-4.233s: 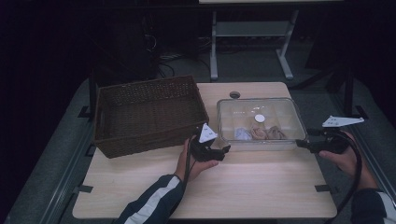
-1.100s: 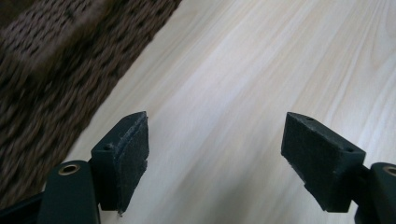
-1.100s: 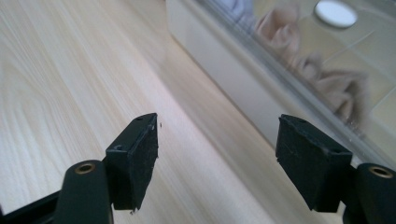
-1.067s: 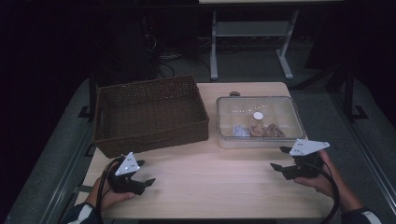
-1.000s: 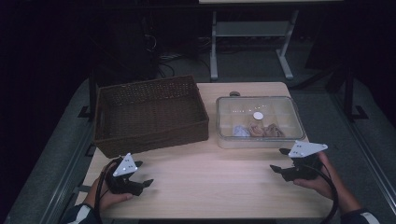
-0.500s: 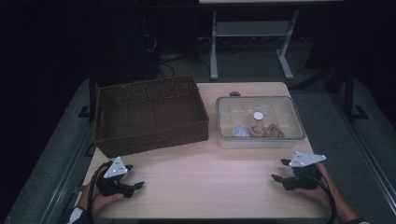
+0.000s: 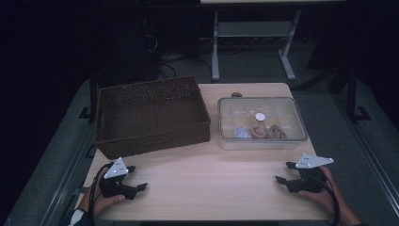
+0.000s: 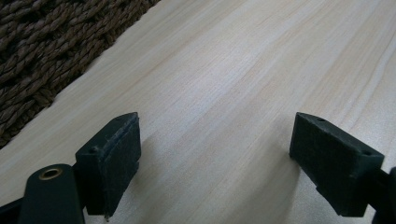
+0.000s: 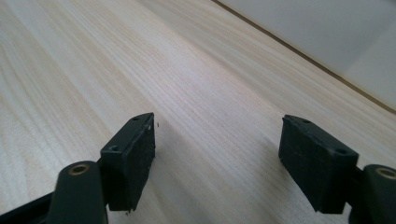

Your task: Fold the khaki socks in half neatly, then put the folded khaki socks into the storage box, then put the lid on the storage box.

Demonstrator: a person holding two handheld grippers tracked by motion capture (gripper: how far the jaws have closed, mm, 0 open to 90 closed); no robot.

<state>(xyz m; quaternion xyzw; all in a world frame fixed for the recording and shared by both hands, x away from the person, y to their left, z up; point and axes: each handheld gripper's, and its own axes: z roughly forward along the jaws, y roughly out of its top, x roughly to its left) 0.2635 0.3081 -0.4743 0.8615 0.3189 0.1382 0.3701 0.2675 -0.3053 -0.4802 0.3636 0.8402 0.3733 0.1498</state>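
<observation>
My left gripper (image 7: 138, 178) rests low at the near left of the wooden table (image 7: 207, 174), in front of the brown wicker basket (image 7: 150, 113). Its jaws have just been opening, and in the left gripper view (image 8: 217, 140) they stand wide with bare wood between them. My right gripper (image 7: 283, 172) lies at the near right, in front of the clear lidded box (image 7: 261, 101), which holds brownish pieces (image 7: 267, 132) and a white bit (image 7: 242, 133). In the right gripper view (image 9: 217, 140) its jaws are also wide apart, with nothing between them.
The basket's woven wall (image 8: 42, 56) stands close on the left in the left gripper view. The table's edge (image 9: 299, 56) runs across the right gripper view, with grey floor beyond. A metal stand (image 7: 249, 47) stands behind the table.
Both grippers have left the clear box, pulled back to the table's near corners, and over the last second sunk down onto the wood.
</observation>
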